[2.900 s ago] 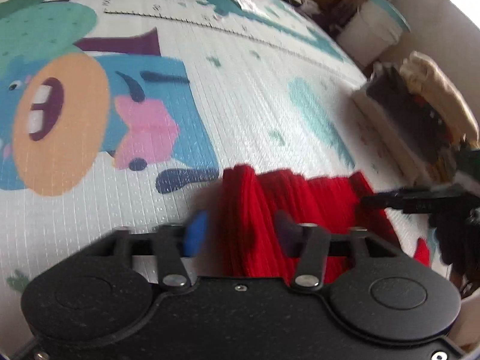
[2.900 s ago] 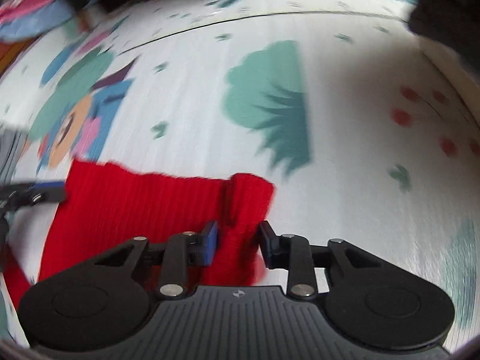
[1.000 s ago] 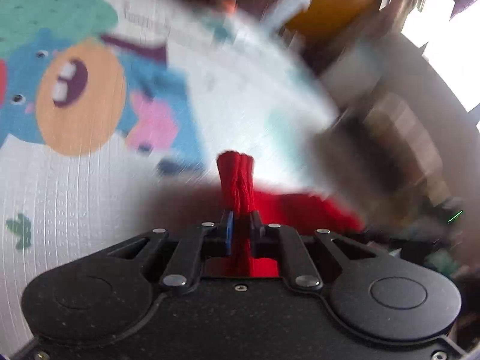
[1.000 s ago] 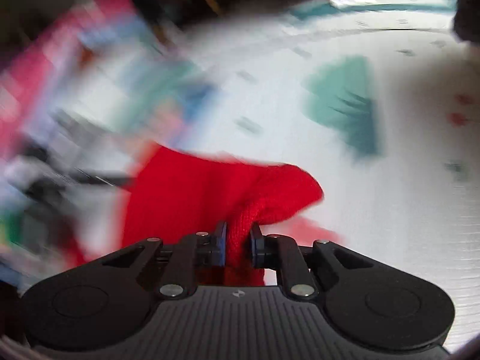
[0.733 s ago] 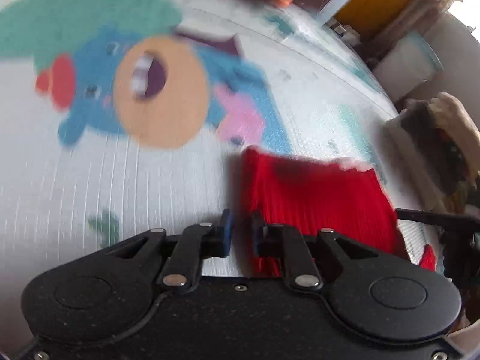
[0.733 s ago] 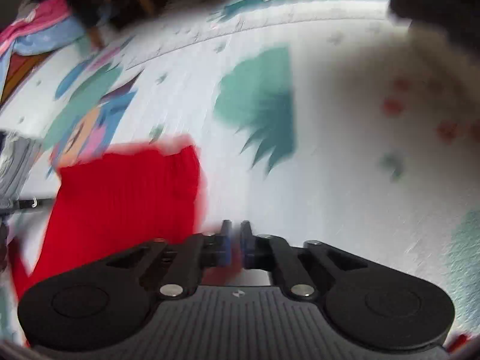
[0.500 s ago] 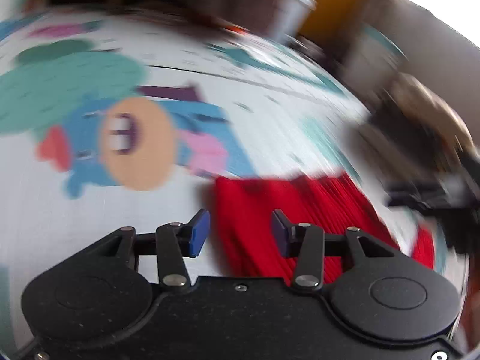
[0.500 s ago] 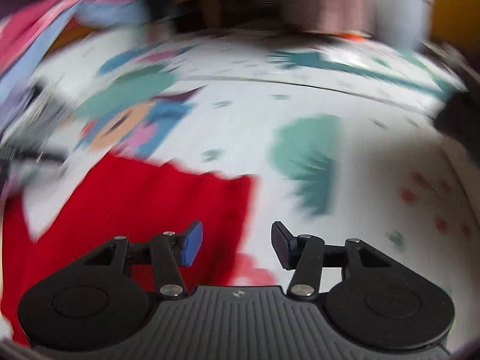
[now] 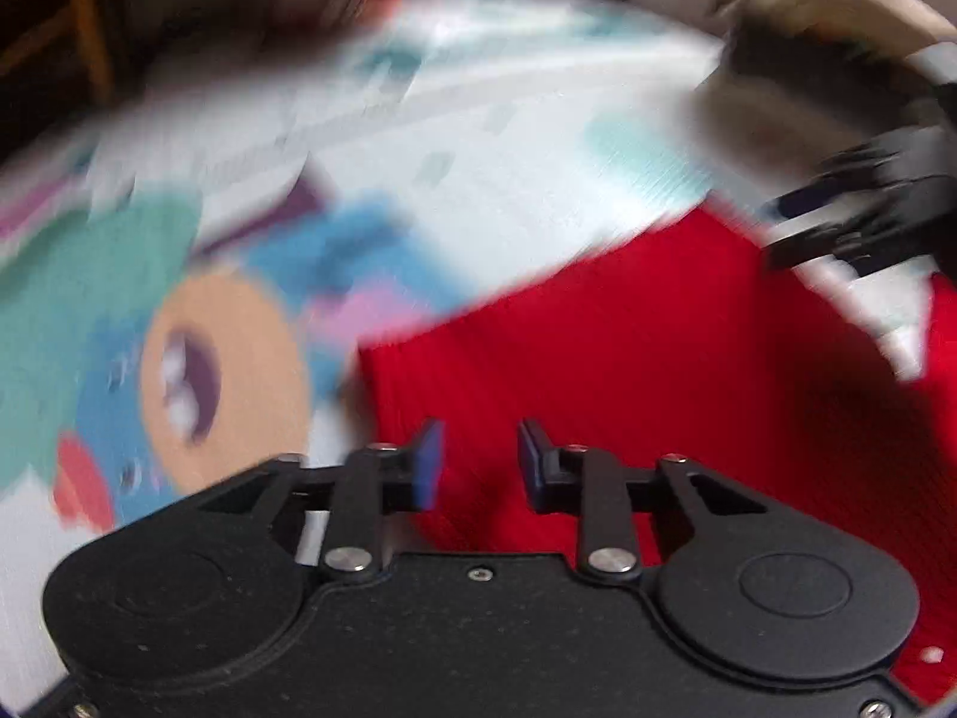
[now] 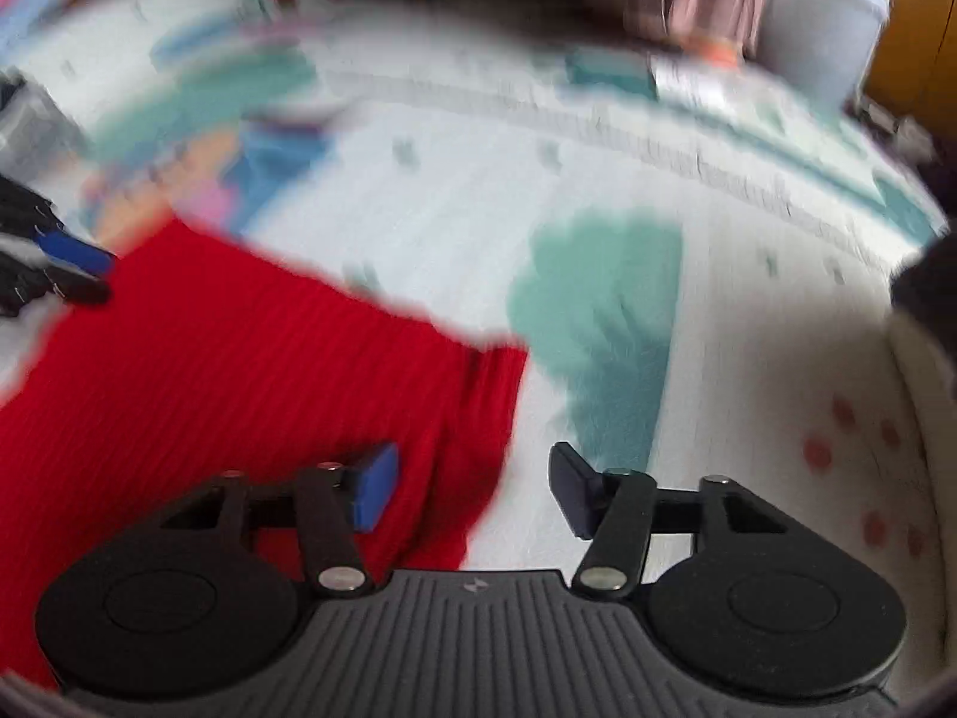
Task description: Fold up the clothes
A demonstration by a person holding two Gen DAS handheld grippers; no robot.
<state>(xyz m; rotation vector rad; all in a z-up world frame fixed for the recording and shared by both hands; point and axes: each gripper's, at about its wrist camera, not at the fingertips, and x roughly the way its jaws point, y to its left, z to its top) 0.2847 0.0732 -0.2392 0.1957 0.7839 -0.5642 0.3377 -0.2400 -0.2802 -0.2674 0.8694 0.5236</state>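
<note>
A red ribbed knit garment [image 9: 646, 371] lies flat on the cartoon-print play mat [image 9: 508, 179]. My left gripper [image 9: 478, 464] is open and empty above the garment's left edge. The right gripper shows at the far right of the left wrist view [image 9: 837, 233]. In the right wrist view the garment [image 10: 239, 383] fills the lower left, and my right gripper [image 10: 472, 490] is open and empty over its right edge. The left gripper shows at the far left there [image 10: 66, 269]. Both views are motion-blurred.
A pile of beige and dark clothes [image 9: 837, 36] sits at the mat's right side. A white bin [image 10: 819, 18] and furniture stand beyond the far edge. A dark object [image 10: 927, 293] is at the right edge.
Both grippers let go of the red garment after pinching its edges, and opened. The garment now lies flat. Both grippers have pulled back and are moving.
</note>
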